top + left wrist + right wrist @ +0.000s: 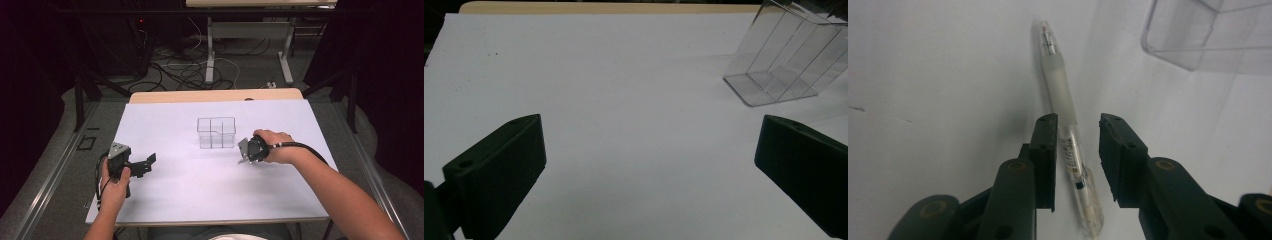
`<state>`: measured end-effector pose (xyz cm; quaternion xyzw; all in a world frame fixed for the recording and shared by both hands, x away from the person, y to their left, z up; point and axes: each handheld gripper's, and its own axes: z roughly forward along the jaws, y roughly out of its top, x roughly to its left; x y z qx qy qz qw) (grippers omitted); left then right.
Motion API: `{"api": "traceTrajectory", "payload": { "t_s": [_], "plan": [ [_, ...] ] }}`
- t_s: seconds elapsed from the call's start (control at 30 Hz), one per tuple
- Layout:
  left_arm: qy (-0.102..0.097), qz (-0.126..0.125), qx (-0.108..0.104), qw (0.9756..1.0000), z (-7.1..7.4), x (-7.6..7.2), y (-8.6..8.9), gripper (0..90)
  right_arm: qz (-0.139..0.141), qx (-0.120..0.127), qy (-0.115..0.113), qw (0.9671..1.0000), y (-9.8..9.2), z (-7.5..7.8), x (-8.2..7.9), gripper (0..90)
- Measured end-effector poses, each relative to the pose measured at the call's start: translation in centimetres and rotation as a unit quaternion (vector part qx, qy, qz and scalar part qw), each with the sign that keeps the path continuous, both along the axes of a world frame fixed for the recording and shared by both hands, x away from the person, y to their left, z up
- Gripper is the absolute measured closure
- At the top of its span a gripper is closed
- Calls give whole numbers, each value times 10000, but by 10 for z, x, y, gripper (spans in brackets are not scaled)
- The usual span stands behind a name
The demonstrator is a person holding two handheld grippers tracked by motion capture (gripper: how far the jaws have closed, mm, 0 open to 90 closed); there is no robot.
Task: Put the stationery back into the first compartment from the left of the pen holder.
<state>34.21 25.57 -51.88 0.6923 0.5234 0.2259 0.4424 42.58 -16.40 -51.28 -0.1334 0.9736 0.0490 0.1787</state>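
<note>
The left gripper (150, 161) hangs open over bare table (200, 185). The right gripper (1077, 131) straddles a clear pen (1060, 95), jaws apart, perhaps brushing it; its small label is unreadable. Organizer (216, 132) near.

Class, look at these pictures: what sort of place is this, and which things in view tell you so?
Probably a lab or workshop set up for recording. A white-topped table stands between dark curtains, loose cables lie on the floor behind it, and a person's hands hold camera-bearing grippers near a clear divided box and a pen.
</note>
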Motion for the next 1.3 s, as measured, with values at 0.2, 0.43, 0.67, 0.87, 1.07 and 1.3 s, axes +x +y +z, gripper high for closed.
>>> {"api": "traceTrajectory", "payload": {
  "t_s": [0.2,0.43,0.67,0.87,1.07,1.3],
  "plan": [
    [14,0,-2,10000,0,0,0,0,133,-42,143,9998,5,-5,0,711],
    [9,-6,-4,10000,0,0,0,0,190,3,155,9997,10,-10,0,717],
    [22,0,-11,10000,-1,0,0,0,298,-123,211,9993,14,-16,1,738],
    [26,2,-5,10000,-1,0,1,0,422,-215,161,9987,16,-16,0,774],
    [21,-6,2,10000,-1,0,0,0,556,-163,67,9983,15,-18,-2,797],
    [21,0,-1,10000,-1,1,1,0,642,-328,99,9973,17,-16,-1,802]
  ]
}}
